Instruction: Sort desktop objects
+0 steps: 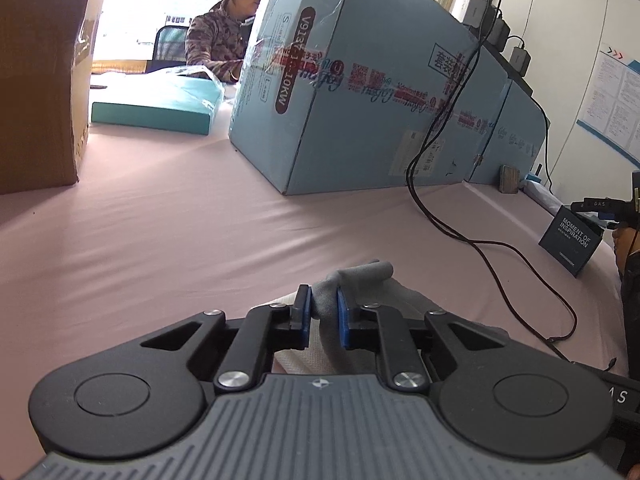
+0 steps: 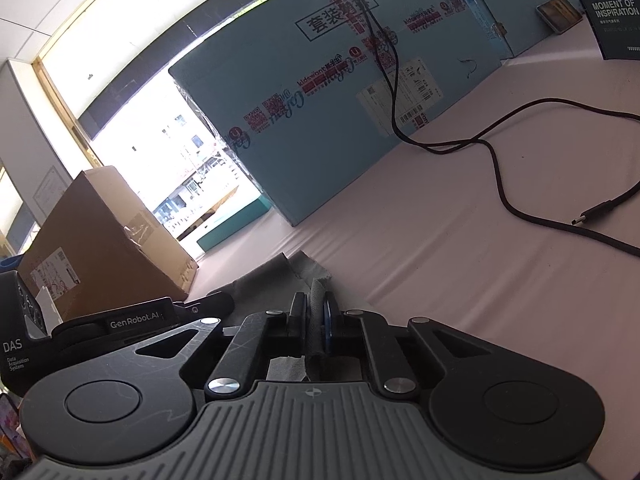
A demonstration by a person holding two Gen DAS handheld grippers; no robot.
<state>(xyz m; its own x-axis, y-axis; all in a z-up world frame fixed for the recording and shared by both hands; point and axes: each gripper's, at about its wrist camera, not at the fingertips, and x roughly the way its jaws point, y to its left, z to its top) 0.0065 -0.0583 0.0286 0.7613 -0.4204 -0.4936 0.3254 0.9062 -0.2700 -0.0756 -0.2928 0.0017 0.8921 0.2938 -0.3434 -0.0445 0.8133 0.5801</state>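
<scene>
A grey cloth (image 1: 352, 280) sits low in the centre of the left wrist view, bunched and pinched between the blue pads of the left gripper (image 1: 324, 308), whose jaws are drawn narrow on a fold of it; more of the fabric trails back under the fingers toward the bottom of the frame. In the right wrist view the same cloth (image 2: 316, 300) stands edge-up at lower centre, clamped between the nearly closed jaws of the right gripper (image 2: 316, 320), with a flat flap spreading up and left onto the pink tabletop (image 2: 440, 280). It looks light, limp and a little grippy, so it should sag wherever unsupported and is best held at edges or corners, one per gripper, to keep it spread instead of wadded. Just beyond, a black cable (image 2: 520, 200) loops across the right of the frame, ending in a loose plug (image 2: 596, 212); I judge it could snag a dragged cloth. Farther back stand a large blue carton (image 1: 360, 100) across the upper centre, a brown cardboard box (image 1: 40, 72) at upper left, a dark booklet (image 1: 572, 240) at the right edge, and a seated person (image 1: 228, 28) at the top.
</scene>
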